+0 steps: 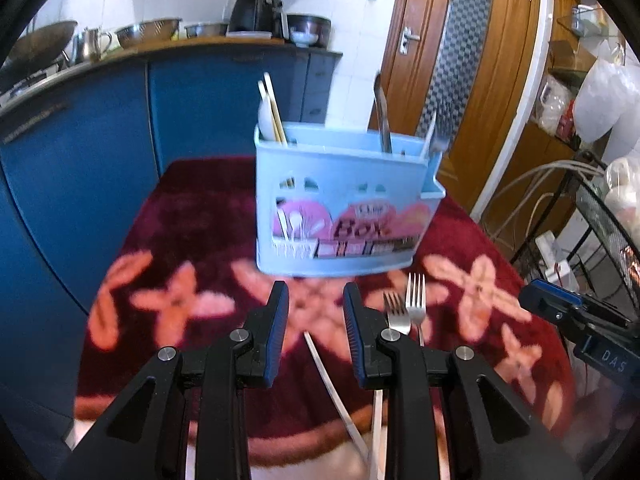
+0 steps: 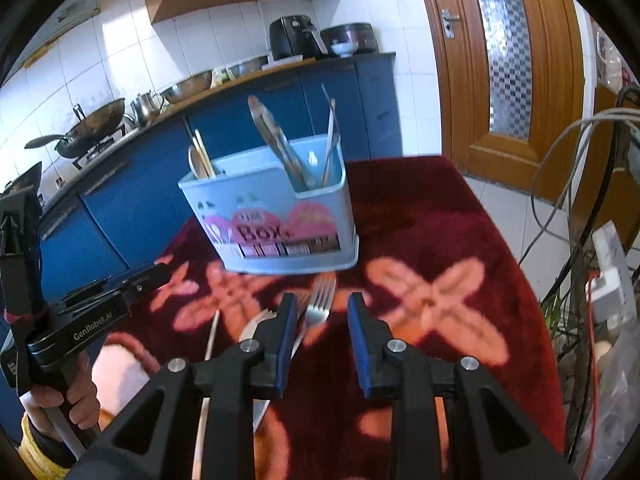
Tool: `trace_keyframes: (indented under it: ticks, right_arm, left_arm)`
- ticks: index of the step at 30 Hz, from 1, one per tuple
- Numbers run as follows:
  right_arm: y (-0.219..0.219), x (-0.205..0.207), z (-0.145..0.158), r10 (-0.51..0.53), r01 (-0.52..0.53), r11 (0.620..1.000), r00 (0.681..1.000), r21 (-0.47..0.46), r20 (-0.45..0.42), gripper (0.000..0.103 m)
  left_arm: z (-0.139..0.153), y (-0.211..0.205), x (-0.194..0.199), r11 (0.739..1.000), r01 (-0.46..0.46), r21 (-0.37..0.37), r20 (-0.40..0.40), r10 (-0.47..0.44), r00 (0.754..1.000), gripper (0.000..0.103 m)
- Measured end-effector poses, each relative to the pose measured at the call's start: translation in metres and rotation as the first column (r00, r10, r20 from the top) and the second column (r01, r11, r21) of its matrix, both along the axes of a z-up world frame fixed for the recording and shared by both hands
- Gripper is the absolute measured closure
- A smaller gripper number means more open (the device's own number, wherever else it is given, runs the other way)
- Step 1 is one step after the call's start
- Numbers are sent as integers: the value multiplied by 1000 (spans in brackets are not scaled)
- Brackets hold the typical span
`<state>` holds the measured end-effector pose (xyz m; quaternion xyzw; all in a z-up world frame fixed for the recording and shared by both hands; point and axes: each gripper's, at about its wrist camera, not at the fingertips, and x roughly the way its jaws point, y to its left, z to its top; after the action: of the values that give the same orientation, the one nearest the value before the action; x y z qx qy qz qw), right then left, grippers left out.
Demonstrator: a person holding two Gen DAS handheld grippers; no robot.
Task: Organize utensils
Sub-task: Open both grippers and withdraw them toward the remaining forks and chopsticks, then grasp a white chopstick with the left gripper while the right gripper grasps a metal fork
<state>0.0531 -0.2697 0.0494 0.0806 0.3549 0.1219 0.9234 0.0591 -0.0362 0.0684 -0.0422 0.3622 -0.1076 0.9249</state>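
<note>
On the bench's dark red floral cloth [image 1: 192, 216], your pale blue plastic utensil box [image 1: 340, 208] stands upright, already holding wooden chopsticks [image 1: 274, 108], metal tongs [image 1: 382, 116] and a fork [image 1: 442, 128]. Just before it lie two steel forks [image 1: 406, 308] and a white chopstick [image 1: 332, 392]. Your left claw [image 1: 316, 300] hangs above the cloth, parted, holding nothing. Your right claw [image 2: 322, 312] likewise, parted and unloaded, over the loose forks.

Both wrist cams looking forward, slightly down, hovering near table — sharing blue utensil box [image 1: 344, 204] [image 2: 276, 216], forks [image 1: 404, 308] [image 2: 318, 304], kitchen counter [image 1: 160, 50] [image 2: 248, 80].
</note>
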Motion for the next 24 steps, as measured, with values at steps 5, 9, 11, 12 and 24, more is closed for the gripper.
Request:
trace_keyframes:
  ticks: [5,9,11,12,24]
  right_arm:
    - [-1,-2,-19,-10,10,1000,1000,-10,-24,68]
    - [-3,-2,-32,-19,18,1000,999,-19,-40,66]
    - [-5,-1,-37,-23,22,999,998,-23,-50,66]
    - [-7,0,-41,-26,25,999,998,-23,-56,66]
    - [-23,2,-59,-51,53,999,995,13,-90,62]
  left_arm:
    - [-21,-9,4,1000,30,-3,-73,-30,997,75]
    - [-32,-16,7,998,64,-22,-118,-66,991,75]
    - [-36,-21,9,996,81,-27,-135,-84,987,75]
    - [-39,-24,10,996,91,-24,-144,-94,985,75]
    - [-64,-47,26,990,143,-18,-227,-144,963,75]
